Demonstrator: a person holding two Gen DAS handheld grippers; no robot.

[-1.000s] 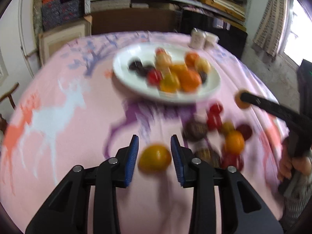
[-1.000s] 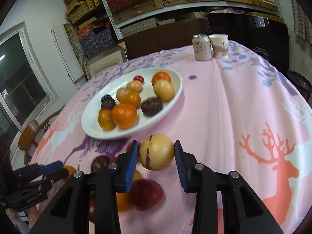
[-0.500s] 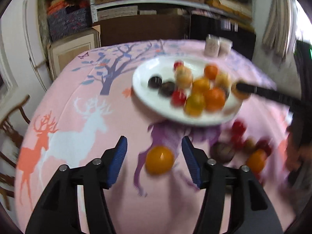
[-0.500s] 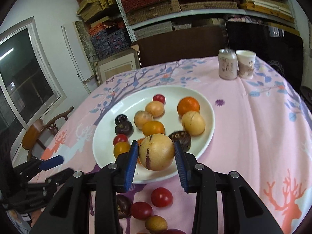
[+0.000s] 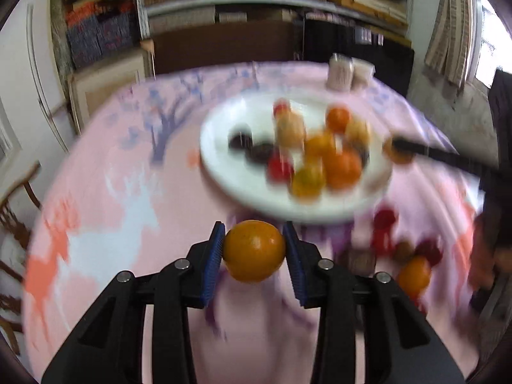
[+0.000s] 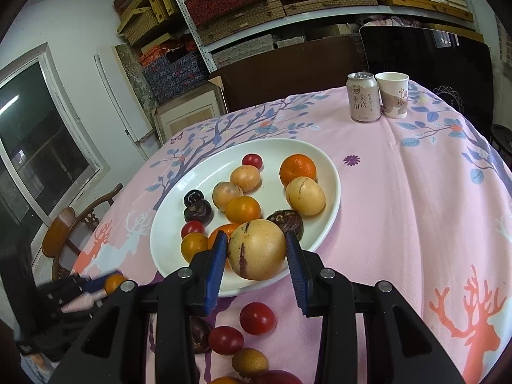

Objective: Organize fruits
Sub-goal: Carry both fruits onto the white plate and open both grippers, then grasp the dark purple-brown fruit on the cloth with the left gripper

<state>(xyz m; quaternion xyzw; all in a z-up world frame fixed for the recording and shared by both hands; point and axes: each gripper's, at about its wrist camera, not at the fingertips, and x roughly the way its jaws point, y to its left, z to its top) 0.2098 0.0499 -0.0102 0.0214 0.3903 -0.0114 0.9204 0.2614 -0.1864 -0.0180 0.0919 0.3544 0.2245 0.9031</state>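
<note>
Round orange fruit point(image 5: 254, 254) pinched in left gripper point(image 5: 254, 256); tan fruit point(image 6: 256, 253) in right gripper point(image 6: 257, 256)

A drink can point(image 6: 363, 97) and a paper cup point(image 6: 393, 95) are standing side by side at the worktop's far edge on a pink deer-print tablecloth point(image 6: 416, 192). Shelves point(image 6: 288, 6) of boxes are filling the wall; a wooden chair point(image 6: 68, 228) is sitting alongside.

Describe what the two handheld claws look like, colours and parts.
Both the left claw and the right claw look alike: matte black plastic frames with angular cut-outs, silver round screws at the joints, and two fingers lined with ridged blue pads. No cables or printed markings show. The left claw's view is blurred.
</note>
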